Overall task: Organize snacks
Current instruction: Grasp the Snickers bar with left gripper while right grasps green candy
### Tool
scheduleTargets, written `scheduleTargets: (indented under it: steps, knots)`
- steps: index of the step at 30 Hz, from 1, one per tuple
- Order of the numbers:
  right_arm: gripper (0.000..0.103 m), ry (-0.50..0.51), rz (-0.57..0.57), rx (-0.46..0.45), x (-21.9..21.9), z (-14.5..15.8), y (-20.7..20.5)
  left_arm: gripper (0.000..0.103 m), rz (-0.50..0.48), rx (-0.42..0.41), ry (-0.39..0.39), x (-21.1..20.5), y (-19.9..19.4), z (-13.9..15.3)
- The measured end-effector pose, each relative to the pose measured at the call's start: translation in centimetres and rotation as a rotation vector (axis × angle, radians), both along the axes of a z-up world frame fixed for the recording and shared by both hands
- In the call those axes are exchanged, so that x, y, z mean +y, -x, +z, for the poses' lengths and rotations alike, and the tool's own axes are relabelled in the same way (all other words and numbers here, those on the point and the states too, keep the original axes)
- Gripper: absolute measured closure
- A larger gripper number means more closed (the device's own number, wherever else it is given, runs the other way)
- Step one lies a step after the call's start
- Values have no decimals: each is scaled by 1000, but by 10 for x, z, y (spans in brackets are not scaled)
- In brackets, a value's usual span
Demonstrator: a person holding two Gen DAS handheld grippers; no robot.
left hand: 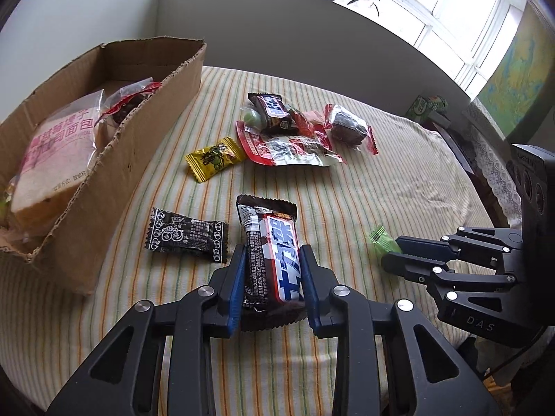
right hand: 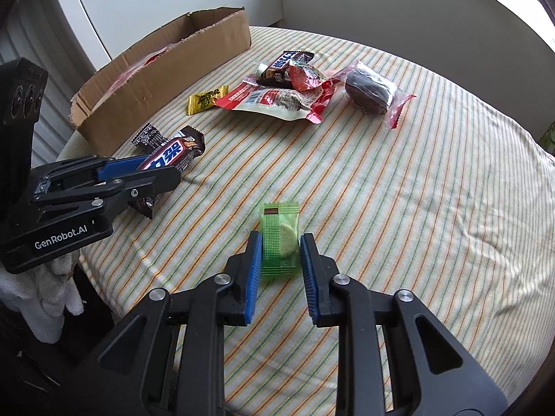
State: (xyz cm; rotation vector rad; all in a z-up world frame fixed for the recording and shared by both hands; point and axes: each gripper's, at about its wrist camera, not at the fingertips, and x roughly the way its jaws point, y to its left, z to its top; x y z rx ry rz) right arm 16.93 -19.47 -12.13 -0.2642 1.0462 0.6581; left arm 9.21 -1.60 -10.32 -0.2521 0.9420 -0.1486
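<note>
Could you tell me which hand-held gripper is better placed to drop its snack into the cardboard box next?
Left. The left hand-held gripper, clamped on the chocolate bar, sits nearest the cardboard box. The right hand-held gripper, holding the green packet, is farther away.

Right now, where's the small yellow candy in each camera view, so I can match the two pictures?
Left wrist view: yellow candy, left of centre, between the cardboard box and the red-wrapped snack pile.
Right wrist view: yellow candy, upper left, just right of the box.
Shared landmark: the cardboard box.
</note>
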Motion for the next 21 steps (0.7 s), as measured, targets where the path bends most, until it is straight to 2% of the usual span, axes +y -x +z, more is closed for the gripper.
scheduleTargets:
  steps: [12, 21]
  knots:
    - [80, -55, -39, -52, -6, 34, 3, 75, 3, -58, 39, 7, 14, 24]
    - [80, -85, 17, -134, 35, 77, -8, 75, 69, -134, 15, 45, 18, 54]
